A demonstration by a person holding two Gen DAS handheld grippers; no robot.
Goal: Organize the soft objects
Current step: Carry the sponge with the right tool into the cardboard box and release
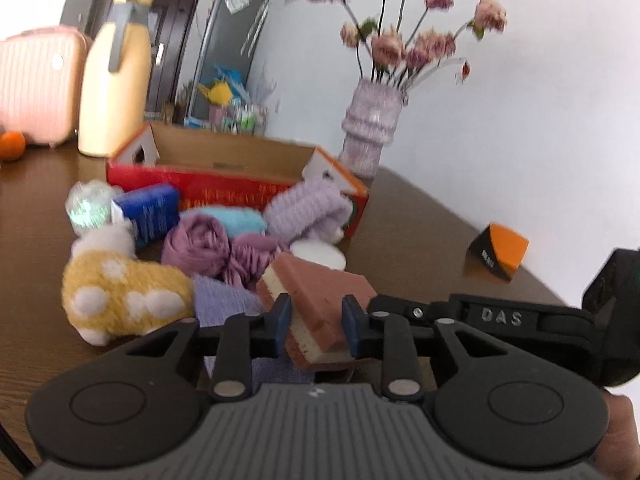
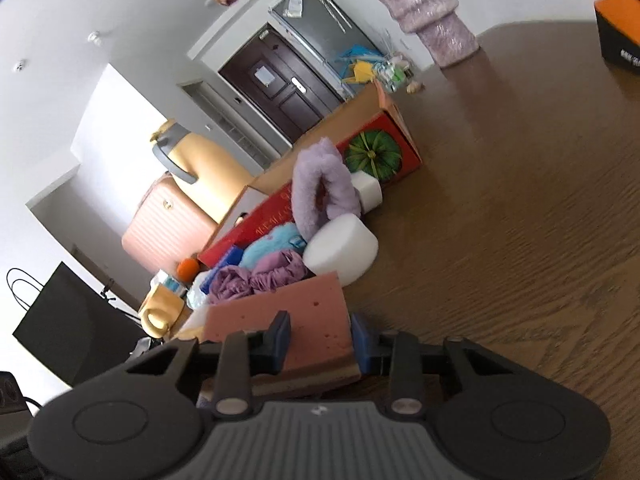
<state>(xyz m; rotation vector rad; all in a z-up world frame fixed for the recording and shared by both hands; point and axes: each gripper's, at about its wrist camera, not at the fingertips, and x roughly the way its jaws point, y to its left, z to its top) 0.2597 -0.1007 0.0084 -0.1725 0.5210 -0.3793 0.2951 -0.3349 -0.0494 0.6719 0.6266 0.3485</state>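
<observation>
While both grippers clamp one pink sponge (image 1: 320, 280), left gripper (image 1: 316, 326) on its near end, right gripper (image 2: 320, 344) pinching its opposite side, above table (image 2: 520, 240).

A plain white wall (image 1: 520, 140) fills the right of my left view, behind the brown wooden table (image 1: 420, 240). At upper left stand a dark door (image 1: 168, 52) and a grey fridge (image 1: 232, 48). Daylight looks soft and even.
</observation>
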